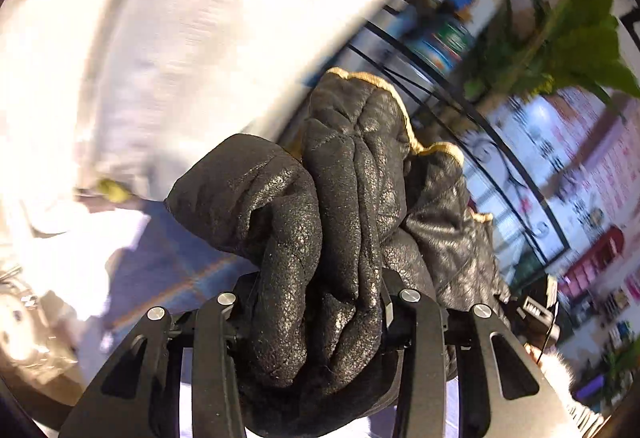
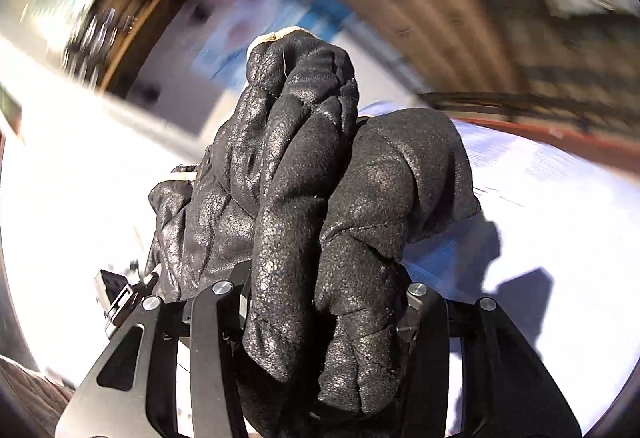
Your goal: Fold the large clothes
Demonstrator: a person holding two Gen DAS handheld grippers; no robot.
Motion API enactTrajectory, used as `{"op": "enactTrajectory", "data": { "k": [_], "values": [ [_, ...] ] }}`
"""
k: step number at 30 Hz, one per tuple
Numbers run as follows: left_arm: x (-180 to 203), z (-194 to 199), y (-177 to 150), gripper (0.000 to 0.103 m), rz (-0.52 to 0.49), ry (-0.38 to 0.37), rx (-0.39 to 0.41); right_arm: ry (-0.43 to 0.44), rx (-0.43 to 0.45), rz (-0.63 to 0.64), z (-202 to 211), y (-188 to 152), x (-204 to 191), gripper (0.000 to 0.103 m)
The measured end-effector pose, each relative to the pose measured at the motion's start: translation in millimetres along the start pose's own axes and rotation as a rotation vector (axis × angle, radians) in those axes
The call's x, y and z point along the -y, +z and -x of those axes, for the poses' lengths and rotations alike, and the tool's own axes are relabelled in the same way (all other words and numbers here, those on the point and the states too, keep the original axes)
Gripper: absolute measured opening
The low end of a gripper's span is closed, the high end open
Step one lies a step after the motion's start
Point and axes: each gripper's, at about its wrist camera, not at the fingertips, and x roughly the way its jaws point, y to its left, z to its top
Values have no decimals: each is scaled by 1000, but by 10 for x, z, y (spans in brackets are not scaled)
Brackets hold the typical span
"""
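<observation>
Between the left gripper's point(image 1: 316, 314) fingers: a thick bunch of black jacket point(image 1: 340, 198), clamped, tan lining at its far edge.
Right gripper point(image 2: 324, 314): fingers narrowed on another bunch of jacket, gripped.
Jacket: lifted, filling both views' near centre.
Surface point(image 2: 540, 206): white, sunlit, right of the jacket.
Background: blurred.

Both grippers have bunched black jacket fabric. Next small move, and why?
Probably draw the two grippers apart to spread the garment. The left gripper and right gripper each clamp a thick wad of the black jacket, which hangs crumpled, not flat enough to fold.
</observation>
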Motion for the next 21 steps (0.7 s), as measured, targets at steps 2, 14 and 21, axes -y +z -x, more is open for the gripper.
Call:
{"op": "enactTrajectory", "data": {
  "k": [2, 14, 21],
  "values": [
    [-377, 109, -113, 38, 111, 43, 8, 12, -90, 76, -590, 257, -200, 45],
    [-1659, -406, -1590, 41, 521, 203, -199, -337, -446, 36, -2274, 178, 472, 48],
    [-1784, -452, -1716, 55, 539, 185, -204, -369, -448, -127, -2223, -39, 926, 60]
  ]
}}
